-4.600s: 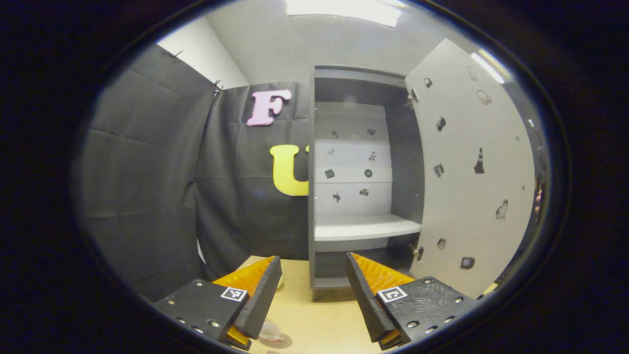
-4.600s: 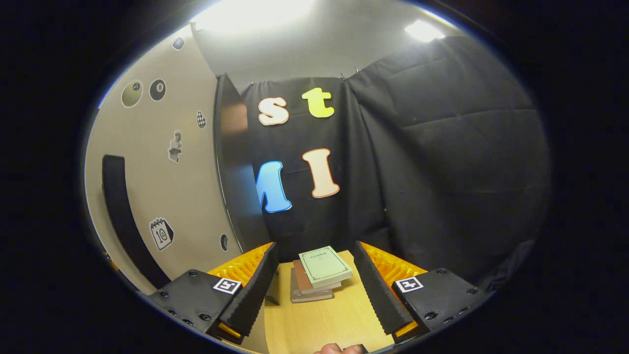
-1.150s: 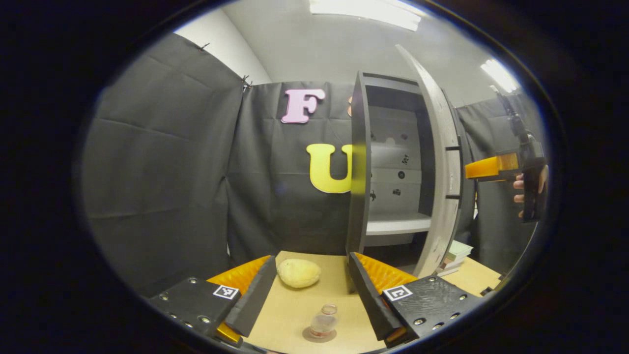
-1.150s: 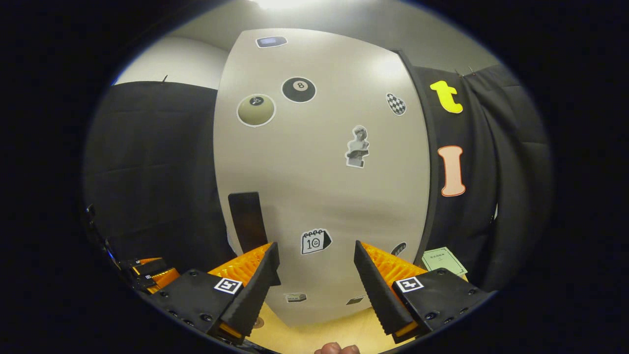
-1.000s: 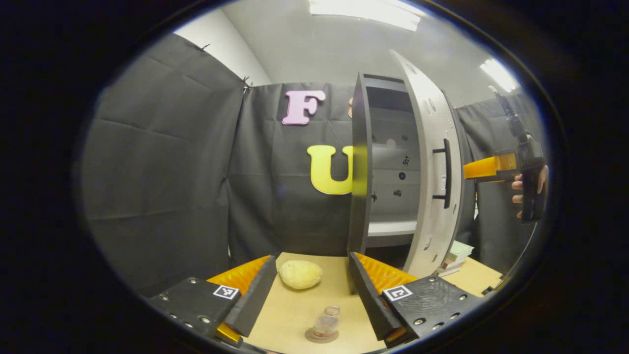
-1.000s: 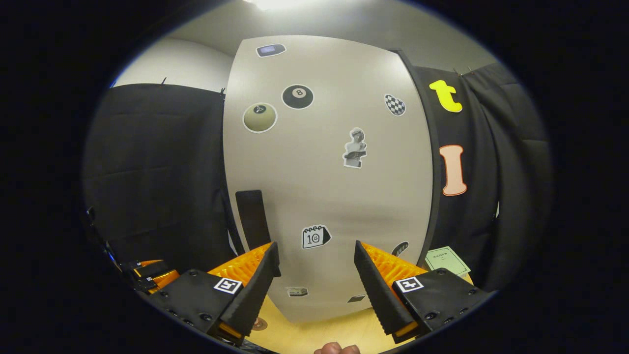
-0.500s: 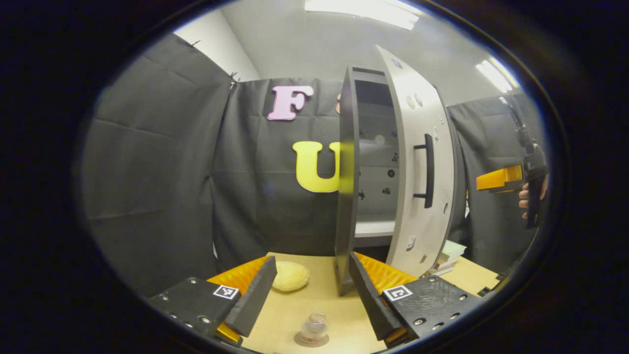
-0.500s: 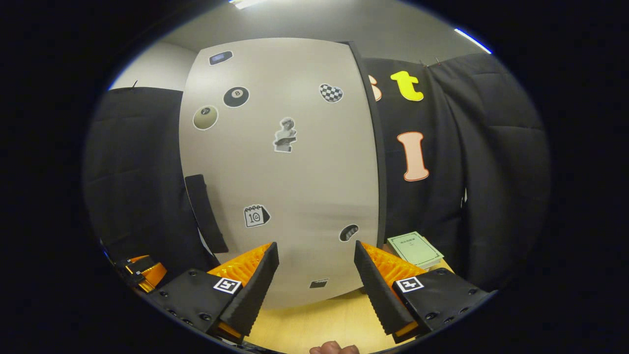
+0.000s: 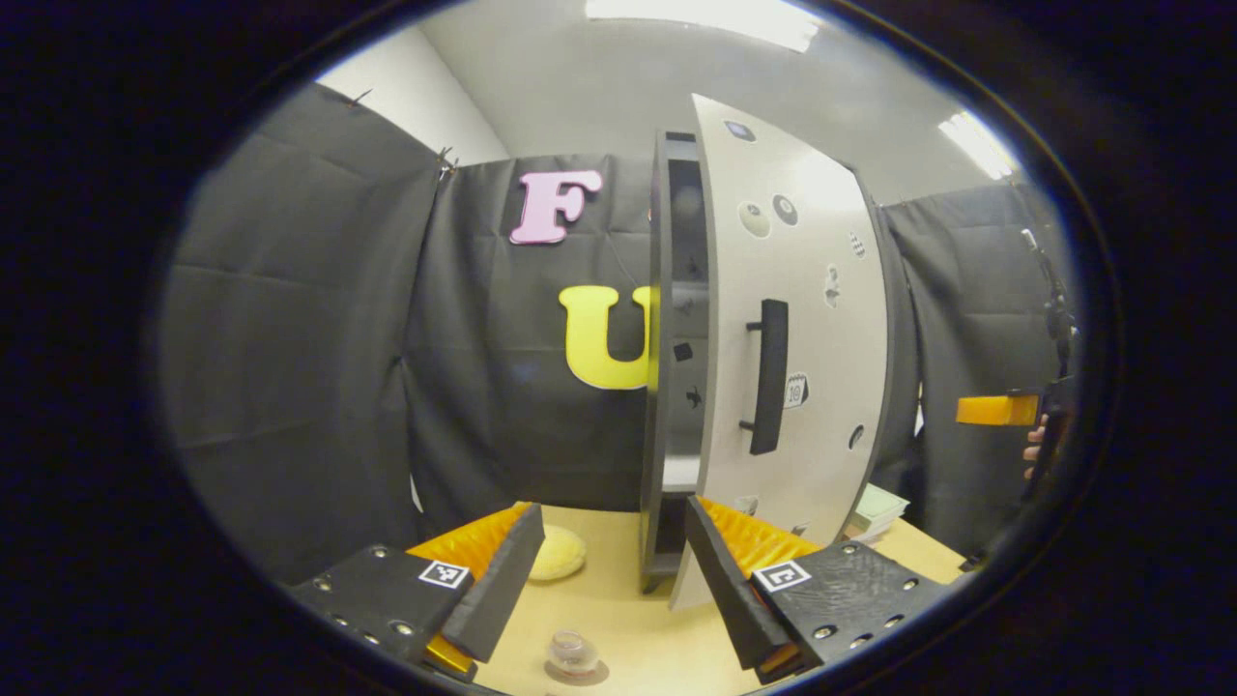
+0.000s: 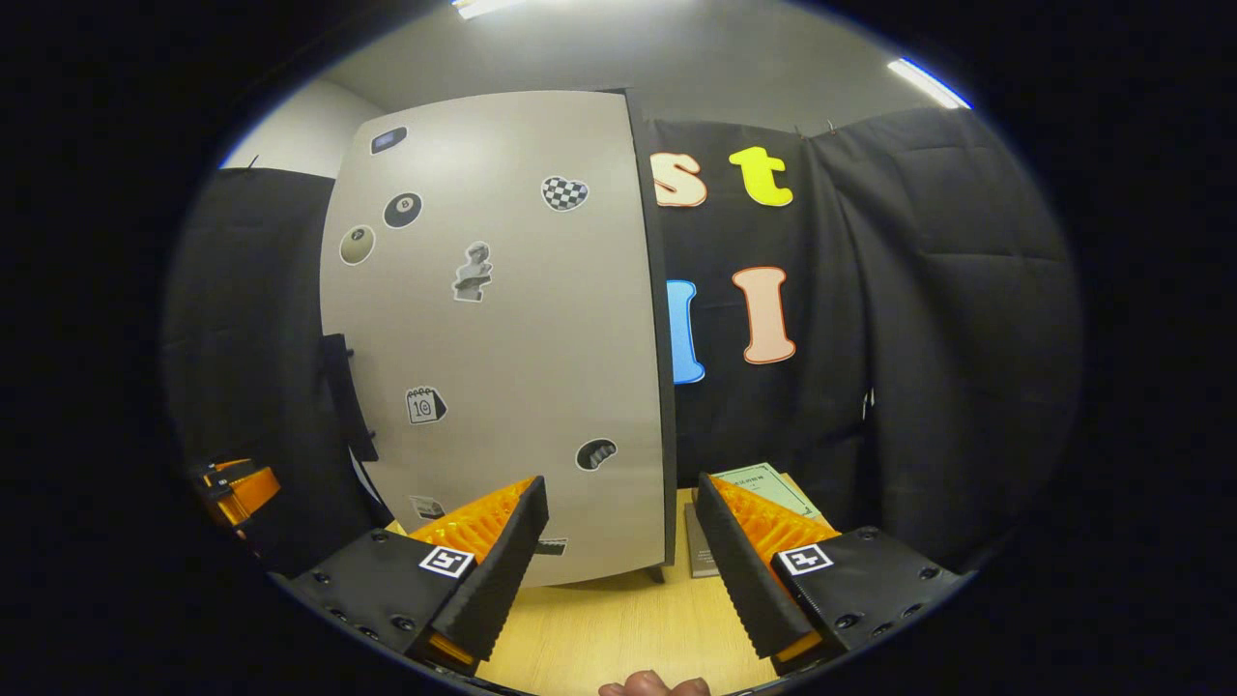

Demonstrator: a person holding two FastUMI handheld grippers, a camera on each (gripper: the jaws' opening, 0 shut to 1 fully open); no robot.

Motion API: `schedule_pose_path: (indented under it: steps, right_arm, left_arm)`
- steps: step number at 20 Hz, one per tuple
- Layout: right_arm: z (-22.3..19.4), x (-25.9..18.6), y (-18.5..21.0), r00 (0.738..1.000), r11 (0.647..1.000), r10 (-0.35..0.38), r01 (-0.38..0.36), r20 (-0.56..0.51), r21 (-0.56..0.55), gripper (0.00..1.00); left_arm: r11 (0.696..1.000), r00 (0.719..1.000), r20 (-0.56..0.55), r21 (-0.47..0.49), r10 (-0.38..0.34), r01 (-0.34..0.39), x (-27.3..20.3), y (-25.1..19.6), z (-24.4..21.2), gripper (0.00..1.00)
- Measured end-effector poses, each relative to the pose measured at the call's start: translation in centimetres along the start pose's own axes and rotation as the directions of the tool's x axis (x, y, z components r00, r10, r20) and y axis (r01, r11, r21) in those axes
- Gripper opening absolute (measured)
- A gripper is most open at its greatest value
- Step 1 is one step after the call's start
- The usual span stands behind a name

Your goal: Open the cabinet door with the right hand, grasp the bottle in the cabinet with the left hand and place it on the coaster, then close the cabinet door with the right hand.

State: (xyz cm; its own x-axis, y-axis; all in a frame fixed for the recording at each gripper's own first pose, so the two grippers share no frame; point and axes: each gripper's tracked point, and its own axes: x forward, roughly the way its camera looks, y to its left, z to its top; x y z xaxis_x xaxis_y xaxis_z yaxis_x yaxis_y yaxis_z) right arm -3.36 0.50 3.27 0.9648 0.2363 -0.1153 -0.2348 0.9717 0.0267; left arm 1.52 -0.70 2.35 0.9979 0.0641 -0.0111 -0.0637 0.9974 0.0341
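Note:
A small clear bottle point(image 9: 570, 651) stands upright on a round coaster point(image 9: 584, 671) on the wooden table, low between my left gripper's fingers. My left gripper point(image 9: 611, 522) is open and holds nothing. The grey cabinet point(image 9: 660, 387) stands behind it, with its pale stickered door point(image 9: 802, 319) almost shut and a narrow gap left at the handle side. The dark bar handle point(image 9: 768, 377) faces me. My right gripper point(image 10: 618, 488) is open, apart from the door point(image 10: 503, 338), and empty. It also appears at the far right point(image 9: 1000, 410), held by a hand point(image 9: 1036, 449).
A yellowish lump point(image 9: 559, 553) lies on the table left of the cabinet. A stack of books point(image 10: 763, 483) sits right of the cabinet against the black cloth. The left gripper point(image 10: 237, 488) appears at the left edge of the right gripper view. A thumb point(image 10: 652, 686) peeks in at the bottom.
The door has swung from half open to nearly shut. My right gripper has dropped lower and away from the door. The bottle stays on the coaster.

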Motion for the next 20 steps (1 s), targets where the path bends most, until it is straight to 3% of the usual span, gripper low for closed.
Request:
schedule_pose_path:
  steps: [4, 6, 7, 13, 15, 16, 20]
  right_arm:
    - [-1.3, -0.4, -1.9, 1.0, 0.999, -0.026, 0.026, 0.003, -0.033, 0.98]
    - [-1.6, -1.0, -2.5, 0.999, 0.999, -0.041, 0.041, 0.022, -0.026, 0.98]
    - [-1.6, -1.4, -2.8, 0.998, 0.999, -0.05, 0.051, 0.032, -0.014, 0.98]
    - [-3.8, -2.6, -2.7, 0.995, 0.996, -0.09, 0.09, 0.046, -0.011, 0.98]
    - [-4.7, -3.1, -2.2, 0.993, 0.994, -0.106, 0.106, 0.045, -0.002, 0.98]
    - [-5.2, -3.5, -2.1, 0.992, 0.993, -0.117, 0.117, 0.038, 0.0, 0.98]
    - [-6.9, -5.2, -2.0, 0.983, 0.983, -0.182, 0.182, 0.032, 0.004, 0.98]
  left_arm:
    - [1.0, 0.998, 0.057, 0.008, -0.021, 0.021, 0.7, -2.9, 2.4, 0.86]
    - [0.999, 0.997, 0.065, 0.006, -0.043, 0.043, 0.8, -4.5, 2.9, 0.94]
    - [0.999, 0.997, 0.068, 0.011, -0.046, 0.046, 0.7, -5.0, 2.9, 0.86]
    - [0.996, 0.994, 0.063, -0.004, -0.09, 0.091, 0.8, -8.1, 1.1, 0.86]
    - [0.994, 0.992, 0.065, 0.004, -0.11, 0.11, 1.0, -8.1, 0.6, 0.86]
    - [0.993, 0.991, 0.062, 0.011, -0.117, 0.117, 1.2, -8.0, 0.2, 0.9]
    - [0.994, 0.993, 0.048, 0.044, -0.105, 0.103, 1.8, -6.4, -1.9, 0.86]
